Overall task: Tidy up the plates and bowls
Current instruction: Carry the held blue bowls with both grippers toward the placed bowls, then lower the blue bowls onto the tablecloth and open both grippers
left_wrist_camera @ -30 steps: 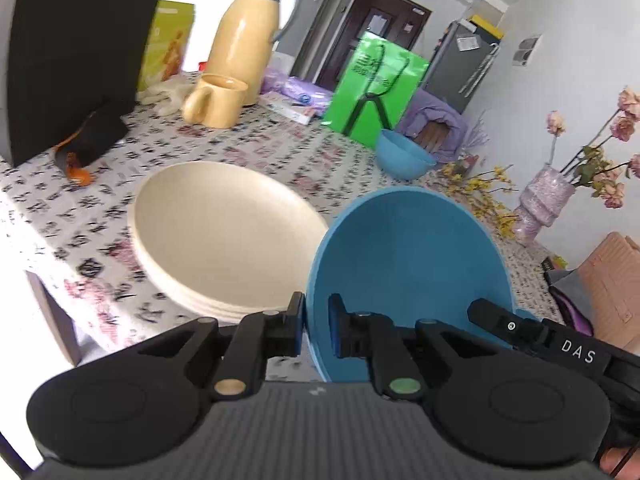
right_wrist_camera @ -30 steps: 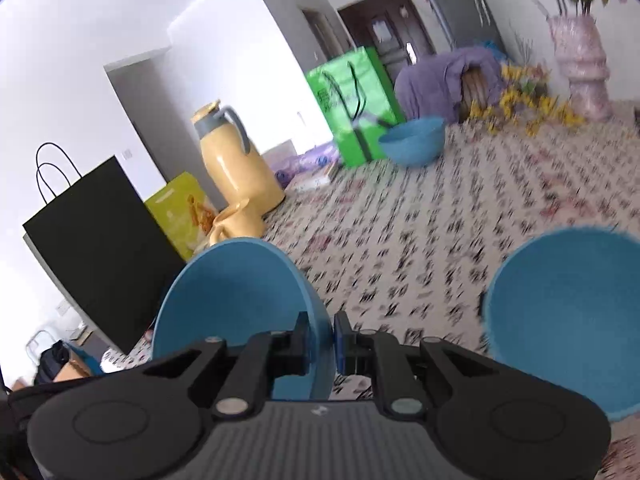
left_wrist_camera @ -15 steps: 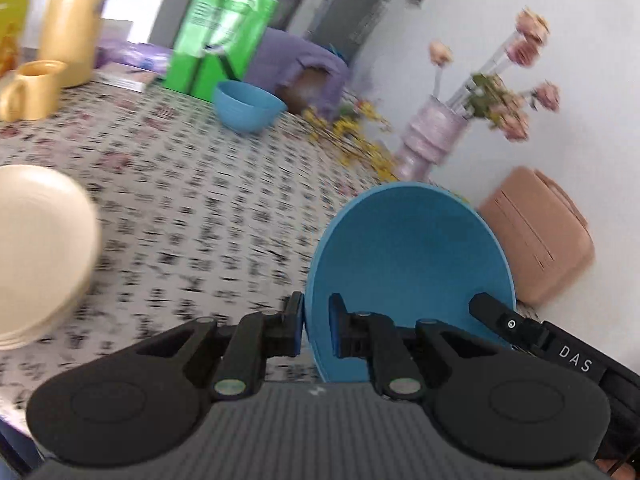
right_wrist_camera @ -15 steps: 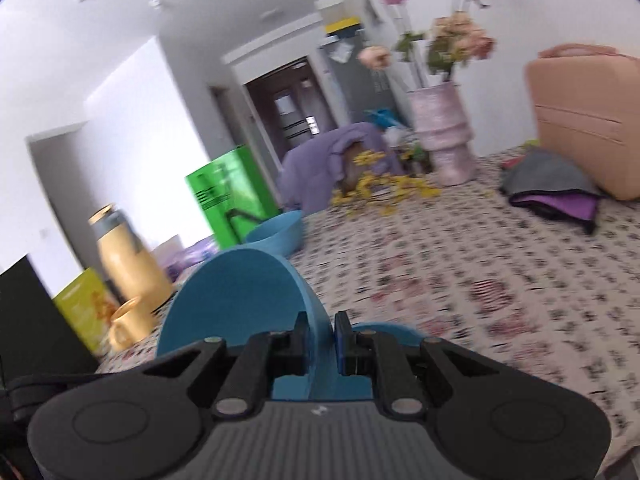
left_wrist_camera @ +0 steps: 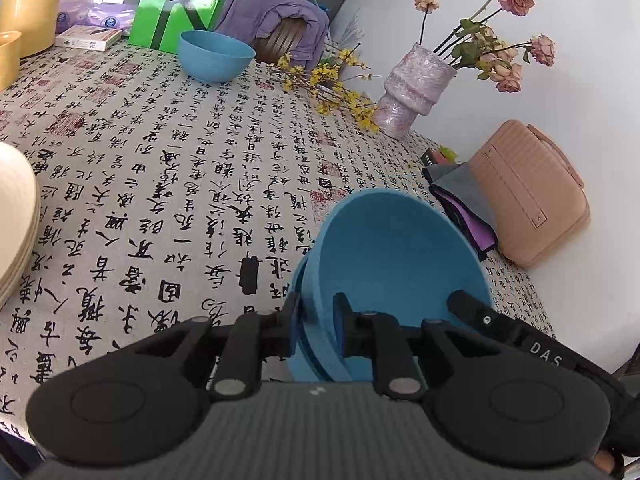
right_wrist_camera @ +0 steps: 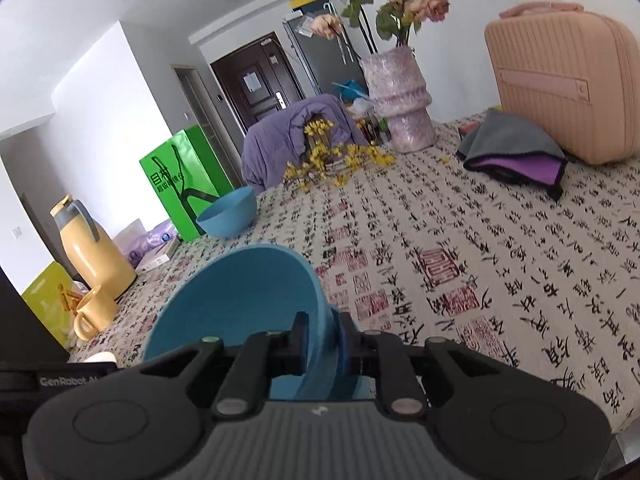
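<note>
My left gripper is shut on the near rim of a blue bowl. The bowl sits nested in a second blue bowl on the table; both rims lie between the fingers. My right gripper is shut on the opposite rim of the same blue bowl. A third blue bowl stands far across the table, also in the right wrist view. A stack of cream plates lies at the left edge.
A pink vase with roses, yellow flower sprigs, a folded grey and purple cloth and a pink case stand at the right. A green bag, a yellow thermos and a yellow mug stand far left.
Both grippers carried the blue bowl to the right, away from the cream plates, and lowered it into another blue bowl on the table. Both stay shut on its rim.
</note>
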{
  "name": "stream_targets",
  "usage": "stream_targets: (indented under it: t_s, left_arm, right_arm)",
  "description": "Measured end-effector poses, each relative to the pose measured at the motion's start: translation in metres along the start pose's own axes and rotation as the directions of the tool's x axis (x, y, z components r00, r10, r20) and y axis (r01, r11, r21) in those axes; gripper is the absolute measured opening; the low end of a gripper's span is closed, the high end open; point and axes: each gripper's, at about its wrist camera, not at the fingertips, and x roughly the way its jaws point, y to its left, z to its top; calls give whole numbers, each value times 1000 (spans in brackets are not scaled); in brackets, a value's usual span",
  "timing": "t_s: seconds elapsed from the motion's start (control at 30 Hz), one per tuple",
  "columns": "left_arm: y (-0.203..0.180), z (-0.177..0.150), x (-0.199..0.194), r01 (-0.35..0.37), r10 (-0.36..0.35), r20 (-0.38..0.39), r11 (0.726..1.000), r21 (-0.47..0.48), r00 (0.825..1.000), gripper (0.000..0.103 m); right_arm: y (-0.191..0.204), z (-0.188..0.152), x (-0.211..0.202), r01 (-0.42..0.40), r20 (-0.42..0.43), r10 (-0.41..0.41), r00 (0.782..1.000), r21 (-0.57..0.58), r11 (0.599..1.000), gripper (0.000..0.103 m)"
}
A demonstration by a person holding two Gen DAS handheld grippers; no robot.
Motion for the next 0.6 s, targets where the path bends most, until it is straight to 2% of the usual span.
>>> stream_targets:
  t_s: [0.17,0.2,0.27,0.4,0.6]
  left_arm:
    - [-1,1,0,8,-8,-4,1000,4,1000,20]
    - [-1,1,-1,10,-10,-2,1000,5,1000,22]
    - [-2,0,-2,11,-11,6,1000,13,1000,33]
    - [-3,-1,-7,15,-16,28,999,33,999,34]
    - [-4,-2,-17,3,-6,61,999,54,998,37]
  right_arm:
    - [4,-1,-2,5,13,-5,1000,-14,1000,22]
    - [5,-1,-2,8,16,-8,1000,-16,1000,22]
    - [4,0,-2,5,17,-4,1000,-13,1000,22]
    - [2,1,-5,17,37,-17,999,-12,1000,24]
    - [10,4,-14,-5,88,8,996,-40,999,24]
